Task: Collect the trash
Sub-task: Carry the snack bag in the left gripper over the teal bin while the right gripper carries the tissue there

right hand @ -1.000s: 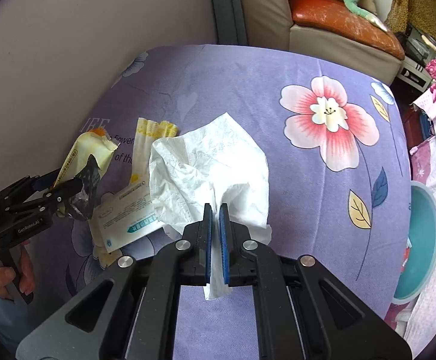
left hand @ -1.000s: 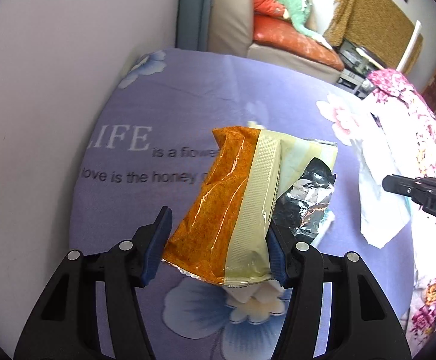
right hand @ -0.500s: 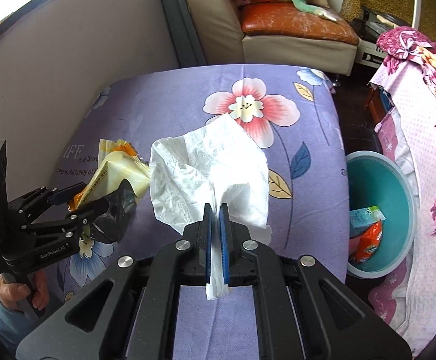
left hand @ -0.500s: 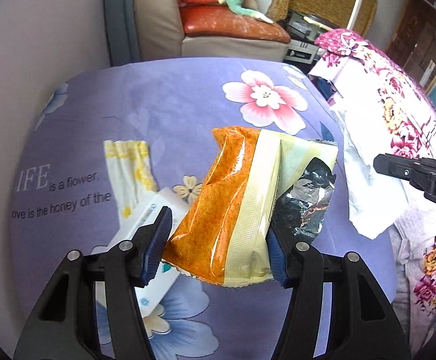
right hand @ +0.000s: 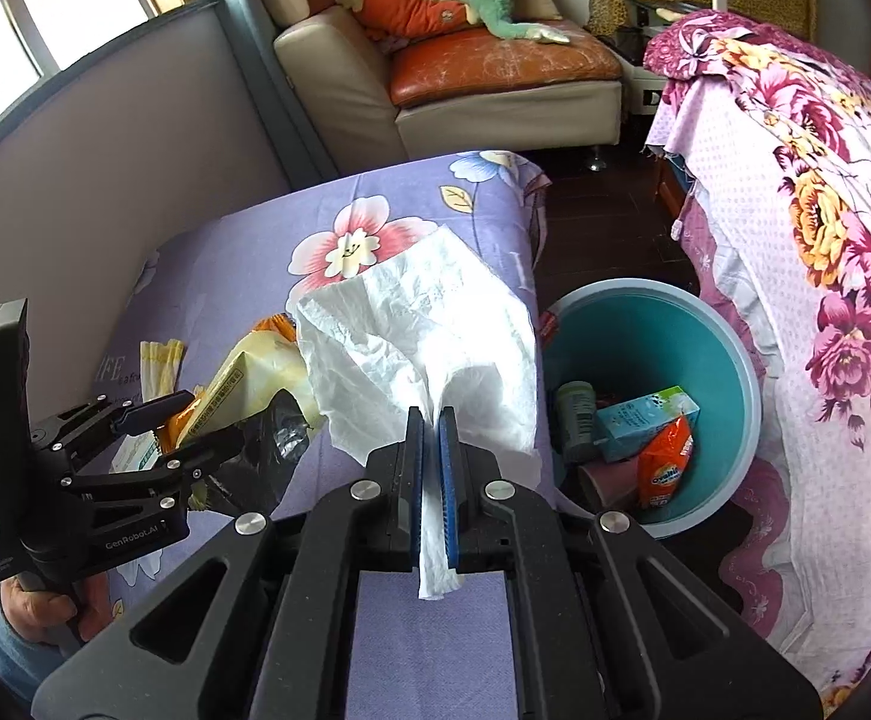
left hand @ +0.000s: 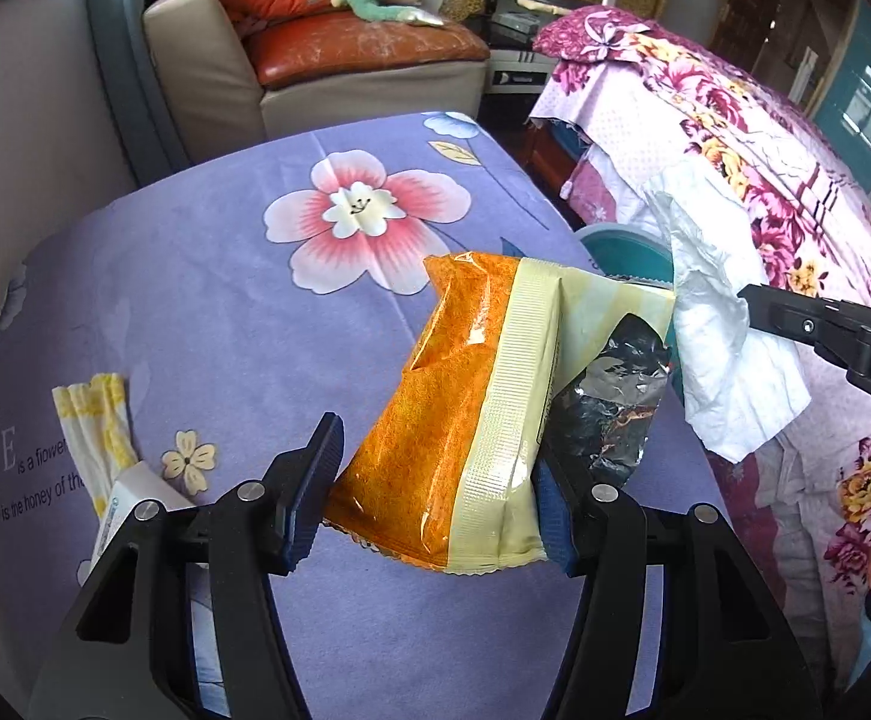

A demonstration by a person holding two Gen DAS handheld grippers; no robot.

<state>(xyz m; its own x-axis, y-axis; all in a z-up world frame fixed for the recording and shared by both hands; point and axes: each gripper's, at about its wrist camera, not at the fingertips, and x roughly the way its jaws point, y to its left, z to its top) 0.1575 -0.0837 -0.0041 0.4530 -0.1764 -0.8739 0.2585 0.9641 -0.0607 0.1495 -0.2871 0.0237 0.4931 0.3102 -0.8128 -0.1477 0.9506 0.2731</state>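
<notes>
My left gripper (left hand: 435, 480) is shut on an orange and cream snack bag (left hand: 465, 414) with a torn foil end, held above the purple flowered tablecloth (left hand: 195, 276). The left gripper (right hand: 159, 426) and the snack bag (right hand: 243, 378) also show in the right wrist view. My right gripper (right hand: 432, 438) is shut on a crumpled white tissue (right hand: 423, 336), held over the table's right edge. The tissue (left hand: 711, 324) shows right of the bag in the left wrist view. A teal trash bin (right hand: 729, 372) stands on the floor right of the table.
A yellow-white wrapper (left hand: 96, 420) and a white carton (left hand: 129, 498) lie on the table at left. The bin holds a blue carton (right hand: 645, 420), an orange packet (right hand: 666, 462) and a can. A floral-covered bed (right hand: 795, 180) is at right, a sofa (right hand: 465, 60) behind.
Both grippers have swung right with their loads toward the table's right edge. The bin has come fully into the right wrist view.
</notes>
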